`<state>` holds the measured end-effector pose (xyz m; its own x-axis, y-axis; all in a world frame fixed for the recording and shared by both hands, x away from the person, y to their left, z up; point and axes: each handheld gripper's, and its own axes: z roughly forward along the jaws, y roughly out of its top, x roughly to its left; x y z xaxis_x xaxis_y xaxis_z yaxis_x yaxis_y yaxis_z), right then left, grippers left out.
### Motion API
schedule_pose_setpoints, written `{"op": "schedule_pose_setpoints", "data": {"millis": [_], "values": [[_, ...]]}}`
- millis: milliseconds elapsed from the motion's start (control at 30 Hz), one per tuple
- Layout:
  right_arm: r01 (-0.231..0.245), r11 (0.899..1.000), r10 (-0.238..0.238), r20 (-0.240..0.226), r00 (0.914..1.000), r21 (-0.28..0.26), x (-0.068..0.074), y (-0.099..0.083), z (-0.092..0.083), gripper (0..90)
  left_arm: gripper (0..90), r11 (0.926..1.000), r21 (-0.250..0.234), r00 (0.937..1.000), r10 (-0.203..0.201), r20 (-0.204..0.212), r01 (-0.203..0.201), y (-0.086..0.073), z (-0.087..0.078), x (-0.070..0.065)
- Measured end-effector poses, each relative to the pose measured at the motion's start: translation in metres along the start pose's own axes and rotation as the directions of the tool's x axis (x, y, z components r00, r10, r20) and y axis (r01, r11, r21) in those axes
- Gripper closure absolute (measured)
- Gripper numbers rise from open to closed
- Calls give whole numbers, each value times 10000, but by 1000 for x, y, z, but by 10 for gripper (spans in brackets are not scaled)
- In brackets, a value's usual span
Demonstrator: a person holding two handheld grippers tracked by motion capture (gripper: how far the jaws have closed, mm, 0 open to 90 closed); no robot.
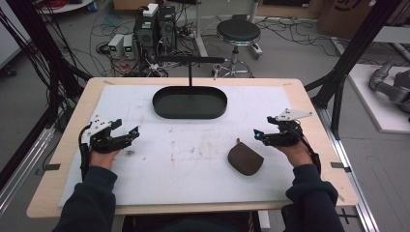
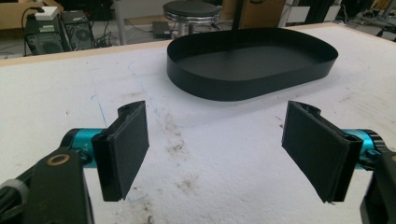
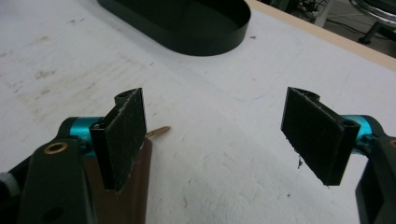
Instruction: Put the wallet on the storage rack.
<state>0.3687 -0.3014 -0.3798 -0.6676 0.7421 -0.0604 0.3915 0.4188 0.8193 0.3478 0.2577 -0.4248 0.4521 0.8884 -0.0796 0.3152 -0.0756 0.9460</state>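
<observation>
Hovering just right of the brown pouch [image 1: 245,160], the right gripper [image 1: 261,136] is holding its jaws wide and empty; the left gripper [image 1: 129,133] is waiting wide too. Next, probably, comes grasping the pouch on the surface [image 1: 193,164], bound for the black tray [image 1: 189,102].

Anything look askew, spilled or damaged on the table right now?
Nothing spilled or broken. The brown pouch lies at an angle on the white mat, apart from the empty black tray. The mat carries brownish smudges near its middle. Both the left gripper and the right gripper are open with nothing held.
</observation>
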Motion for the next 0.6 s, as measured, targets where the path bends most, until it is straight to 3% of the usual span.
{"op": "schedule_pose_setpoints", "data": {"millis": [133, 367, 400, 533, 600], "values": [[215, 9994, -207, -272, 9994, 274, 5, -7, 3, 215, 231, 9999, 65, 10000, 80, 24, -80, 0, 2, 0], [194, 9989, -143, -1126, 9935, 437, 14, -14, 10, 214, 232, 9991, 147, 9992, 385, 72, -386, 3, 2, -7], [234, 9981, -151, -1399, 9900, 577, 19, -16, 13, 214, 234, 9992, 121, 9993, 375, 76, -376, 3, 2, -7], [340, 9943, -159, -1743, 9846, 1011, 24, -18, 21, 214, 234, 9992, 154, 9993, 361, 80, -362, 3, 5, -8], [242, 9918, 31, -2124, 9772, 1257, 26, -21, 26, 214, 236, 9992, 180, 9993, 365, 106, -366, 3, 7, -8]]}}
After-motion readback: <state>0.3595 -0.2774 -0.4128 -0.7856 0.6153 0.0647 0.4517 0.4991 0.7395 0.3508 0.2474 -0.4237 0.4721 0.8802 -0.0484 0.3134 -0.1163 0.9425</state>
